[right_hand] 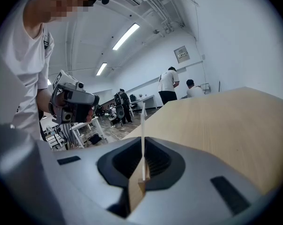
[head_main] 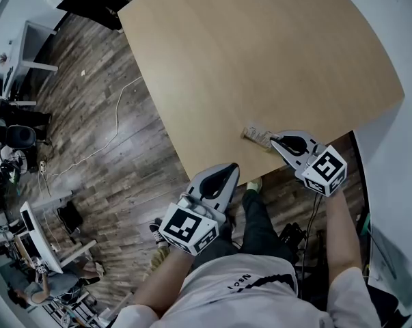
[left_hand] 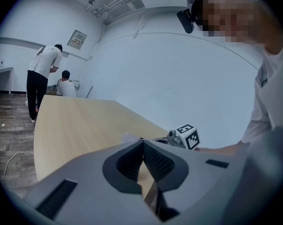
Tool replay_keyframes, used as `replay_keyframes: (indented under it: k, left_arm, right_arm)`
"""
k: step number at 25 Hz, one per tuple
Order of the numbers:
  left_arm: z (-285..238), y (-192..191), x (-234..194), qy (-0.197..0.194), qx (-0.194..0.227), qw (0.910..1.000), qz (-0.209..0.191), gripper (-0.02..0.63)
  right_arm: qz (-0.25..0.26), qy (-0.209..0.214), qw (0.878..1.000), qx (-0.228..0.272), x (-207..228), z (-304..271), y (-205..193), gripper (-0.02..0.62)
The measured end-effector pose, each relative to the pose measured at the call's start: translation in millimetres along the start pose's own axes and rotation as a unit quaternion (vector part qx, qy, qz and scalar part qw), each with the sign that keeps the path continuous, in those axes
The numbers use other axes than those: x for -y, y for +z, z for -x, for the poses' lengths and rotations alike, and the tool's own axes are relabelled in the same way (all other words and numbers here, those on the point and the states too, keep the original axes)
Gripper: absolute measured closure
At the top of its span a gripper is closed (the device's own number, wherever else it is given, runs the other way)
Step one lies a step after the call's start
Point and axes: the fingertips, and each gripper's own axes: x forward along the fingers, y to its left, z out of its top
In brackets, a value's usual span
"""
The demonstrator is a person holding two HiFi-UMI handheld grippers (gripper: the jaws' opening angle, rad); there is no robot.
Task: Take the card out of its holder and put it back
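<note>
Where my right gripper (right_hand: 142, 142) closes, its jaws are clenched on a thin pale sheet seen edge-on, which I take to be the card holder (right_hand: 142, 121). It stands straight up out of the jaws in the right gripper view. I cannot tell from any view whether the card sits inside it.

From the head view, the right gripper (head_main: 274, 142) reaches in over the near edge of the table (head_main: 260, 60). The card holder (head_main: 255, 134) sticks out past the jaw tips, just inside that edge, as a small greyish-tan rectangle.

My left gripper (left_hand: 141, 142) has its jaws pressed together at the tips with nothing between them; only bare wood shows through the gap lower down. In the head view the left gripper (head_main: 233, 168) sits just off the table edge, above the floor (head_main: 103, 135), near the right gripper but apart from it. Its tips point up toward the card holder without touching it. The left gripper view shows a pale corner of the card holder (left_hand: 129, 137) just beyond the jaw tips.

Further out, the tabletop is plain light wood. A white cable (head_main: 117, 125) trails across the dark plank floor to the left. Two people (left_hand: 40, 74) stand at the far end of the table by the wall.
</note>
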Motion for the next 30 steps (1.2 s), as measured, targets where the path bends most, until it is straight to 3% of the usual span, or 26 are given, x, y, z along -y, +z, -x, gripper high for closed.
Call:
replay_keyframes:
  k: [17, 24, 30]
  left_arm:
    - [8.4, -5.7, 0.0, 0.005, 0.003, 1.0, 0.002, 0.594]
    - [9.7, -6.5, 8.2, -0.004, 0.008, 1.0, -0.002, 0.594]
    - [20.4, 0.2, 20.7, -0.025, 0.021, 0.9993, -0.018, 0.594]
  right_arm:
    - [0.022, 0.002, 0.997, -0.073, -6.1, -14.4, -47.6, 0.567]
    - [0.021, -0.032, 0.997, -0.063, 2.0, 3.3, -36.4, 0.548]
    - [0.03, -0.104, 0.993, -0.042, -1.6, 38.0, -8.4, 0.548]
